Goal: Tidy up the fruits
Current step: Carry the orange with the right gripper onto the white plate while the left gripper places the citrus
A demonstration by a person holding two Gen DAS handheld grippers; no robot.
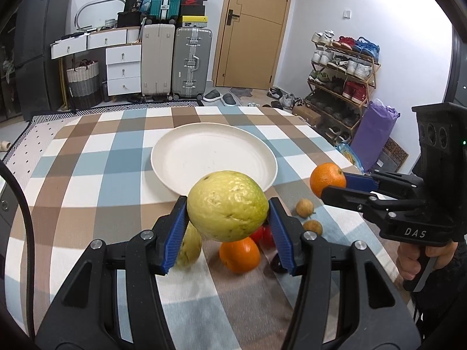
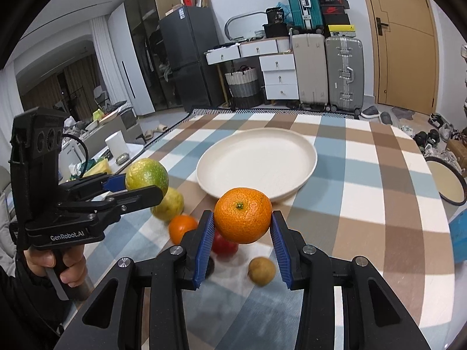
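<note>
The tabletop [image 1: 87, 157] is covered in a matt woven cloth, checked in brown, blue and white. On it the cream plate [image 1: 175, 157] looks like smooth matt plastic with a faint speckle. The yellow-green citrus fruit [image 1: 227, 205] has a dull, pitted, lumpy rind; the held orange [image 2: 242, 215] has a finely dimpled, slightly shiny peel. Both the left gripper [image 1: 227, 227] and right gripper [image 2: 242, 242] are matt black plastic with ribbed blue pads [image 1: 175, 233] and bright metal screw heads [image 1: 97, 245].
</note>
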